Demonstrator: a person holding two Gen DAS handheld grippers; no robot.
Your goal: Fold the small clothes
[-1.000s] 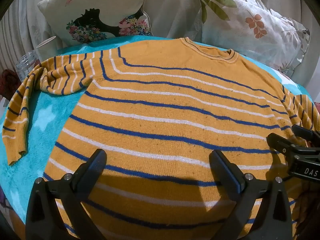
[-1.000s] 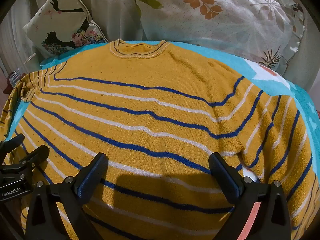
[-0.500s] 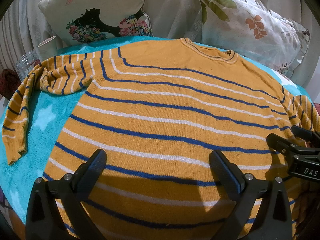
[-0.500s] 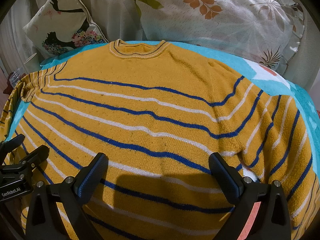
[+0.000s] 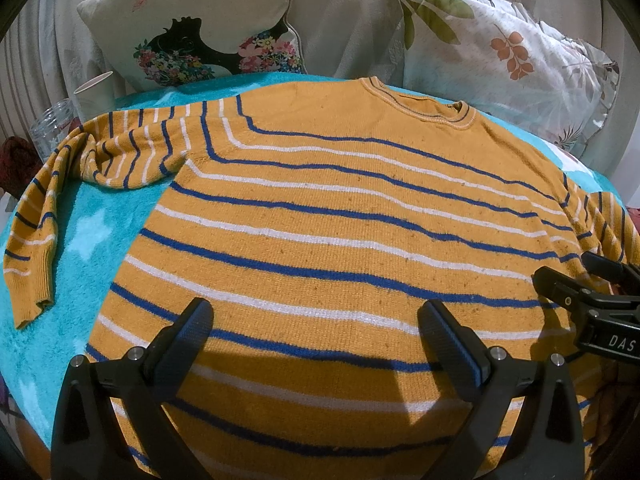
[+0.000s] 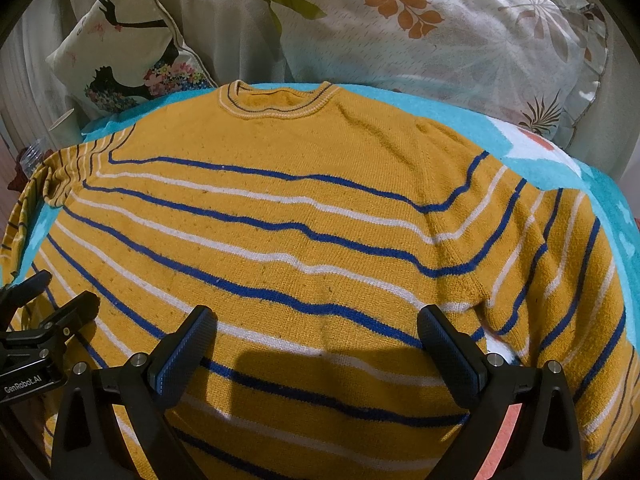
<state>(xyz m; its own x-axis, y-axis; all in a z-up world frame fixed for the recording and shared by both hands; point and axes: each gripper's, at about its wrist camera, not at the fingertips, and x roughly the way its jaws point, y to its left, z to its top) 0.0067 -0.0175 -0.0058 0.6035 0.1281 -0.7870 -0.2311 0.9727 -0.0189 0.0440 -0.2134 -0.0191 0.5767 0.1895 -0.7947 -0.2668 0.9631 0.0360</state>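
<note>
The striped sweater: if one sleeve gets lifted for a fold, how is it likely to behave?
The sweater is knit and already bends limply at its left sleeve, so it will probably drape and sag rather than hold shape. The fuzzy turquoise blanket under it likely adds drag, so the body may stay put. It looks thick, so likely weighty for its size.

The sweater (image 5: 340,216) lies flat on the blanket (image 5: 84,236), collar toward two pillows (image 6: 432,28) behind it, cups (image 5: 94,96) beyond its left sleeve (image 5: 36,236).
</note>
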